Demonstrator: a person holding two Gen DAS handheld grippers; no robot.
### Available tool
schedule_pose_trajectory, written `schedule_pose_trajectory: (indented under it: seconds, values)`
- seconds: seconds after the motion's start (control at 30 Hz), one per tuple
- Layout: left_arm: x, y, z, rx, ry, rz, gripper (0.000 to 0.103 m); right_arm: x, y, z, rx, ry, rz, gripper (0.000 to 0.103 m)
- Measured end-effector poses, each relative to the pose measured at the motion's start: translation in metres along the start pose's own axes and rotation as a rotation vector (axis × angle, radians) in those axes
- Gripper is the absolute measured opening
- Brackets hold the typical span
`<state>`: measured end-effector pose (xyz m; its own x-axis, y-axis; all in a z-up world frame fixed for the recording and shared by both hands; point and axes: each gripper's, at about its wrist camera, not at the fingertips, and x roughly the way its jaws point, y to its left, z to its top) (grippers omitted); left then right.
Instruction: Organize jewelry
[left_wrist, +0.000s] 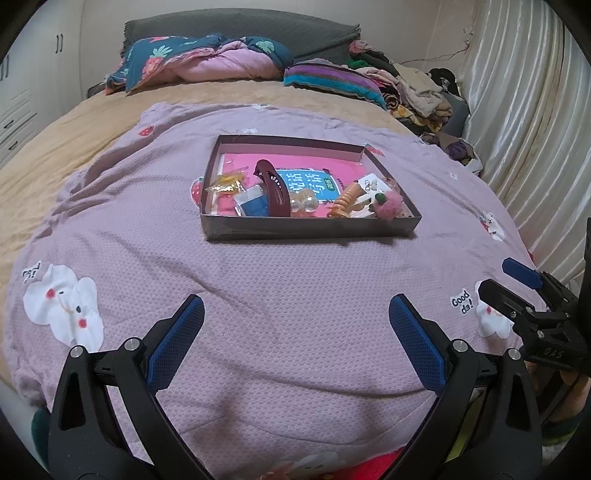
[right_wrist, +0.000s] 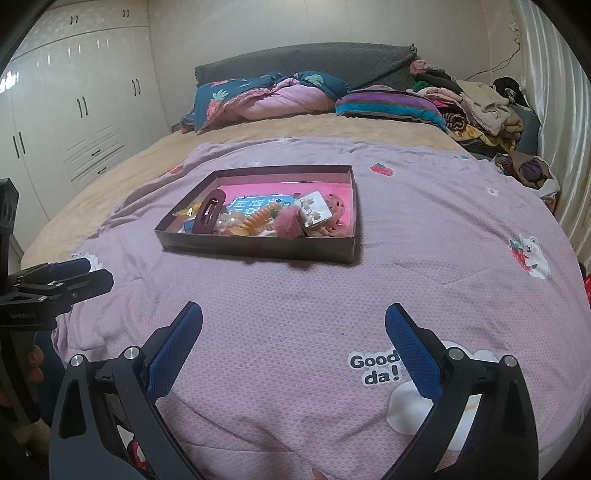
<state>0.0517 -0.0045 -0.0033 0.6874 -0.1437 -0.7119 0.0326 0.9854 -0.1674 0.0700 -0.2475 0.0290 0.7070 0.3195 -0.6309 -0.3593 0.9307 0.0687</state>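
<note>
The left gripper (left_wrist: 295, 343) hovered over the lilac quilt (left_wrist: 280, 273) with jaws spread wide, holding nothing; the right gripper (right_wrist: 293, 350) likewise, jaws wide and empty; the shallow dark box (left_wrist: 310, 227) lay ahead on the bed, well apart from both (contents: maroon hair claw (left_wrist: 271, 190), orange comb clip (left_wrist: 347, 201), pink pompom (left_wrist: 388, 206), earring card (right_wrist: 314, 210)).

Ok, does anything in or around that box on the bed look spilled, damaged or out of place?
Nothing has spilled: everything sits inside the box. Its contents are jumbled, though, with the dark red hair clip lying across other pieces, all crowded against the near wall.
</note>
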Motion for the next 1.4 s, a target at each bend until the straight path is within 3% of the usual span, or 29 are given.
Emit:
schedule_pose_trajectory:
  seconds: [1.13,1.4]
  values:
    - [0.000,0.005,-0.002,0.000,0.009,0.009,0.094,-0.002,0.002,-0.001,-0.008,0.004,-0.002,0.099]
    - [0.007,0.014,-0.004,-0.008,0.033,0.040,0.094,0.001,0.000,-0.001,-0.016,0.008,-0.018,0.099]
